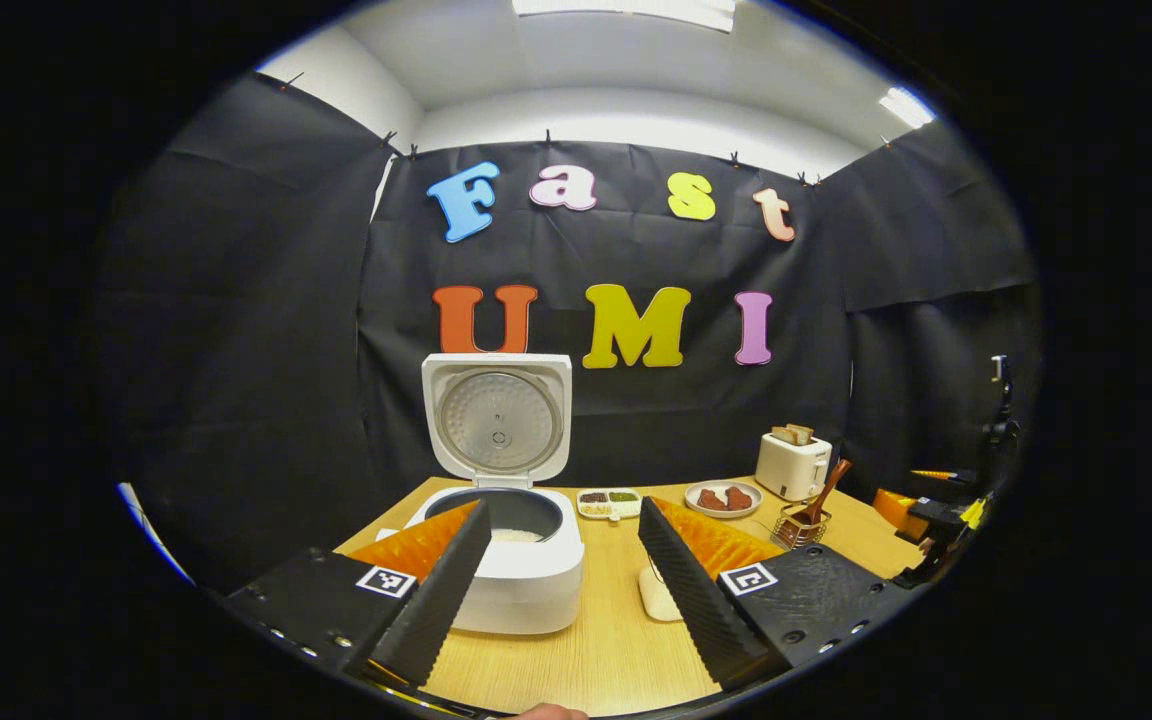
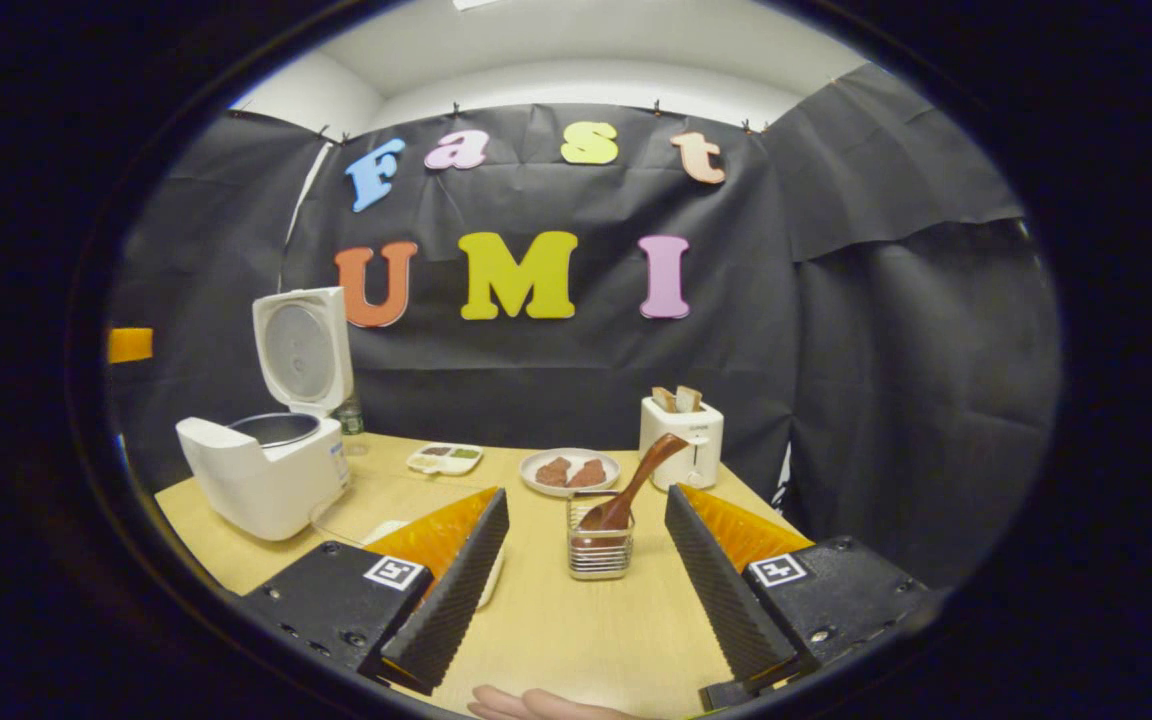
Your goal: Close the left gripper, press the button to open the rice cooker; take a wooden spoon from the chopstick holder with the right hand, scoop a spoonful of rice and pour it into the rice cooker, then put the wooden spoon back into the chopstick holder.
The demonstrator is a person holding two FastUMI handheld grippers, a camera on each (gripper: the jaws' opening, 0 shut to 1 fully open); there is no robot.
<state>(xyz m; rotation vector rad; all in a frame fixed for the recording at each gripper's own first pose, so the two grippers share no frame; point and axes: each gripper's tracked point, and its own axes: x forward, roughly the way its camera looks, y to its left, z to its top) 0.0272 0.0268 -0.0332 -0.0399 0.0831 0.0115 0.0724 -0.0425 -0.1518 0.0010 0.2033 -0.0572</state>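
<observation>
The white rice cooker (image 1: 526,585) stands with its lid (image 1: 498,420) raised, and pale rice shows in the pot (image 1: 516,535). My left gripper (image 1: 564,508) hovers open just in front of it, holding nothing. A wooden spoon (image 2: 636,485) leans in the wire chopstick holder (image 2: 600,548) on the table. My right gripper (image 2: 586,495) is open, with the holder a little beyond the gap between its fingers. In the right gripper view the cooker (image 2: 266,470) sits at the far left. In the left gripper view the holder (image 1: 801,525) is to the right.
A toaster (image 2: 681,440) with bread, a plate (image 2: 569,470) with brown pieces and a small divided dish (image 2: 445,458) line the back of the wooden table. A white dish (image 1: 658,595) lies partly hidden behind a finger. A hand (image 2: 536,705) shows at the bottom edge.
</observation>
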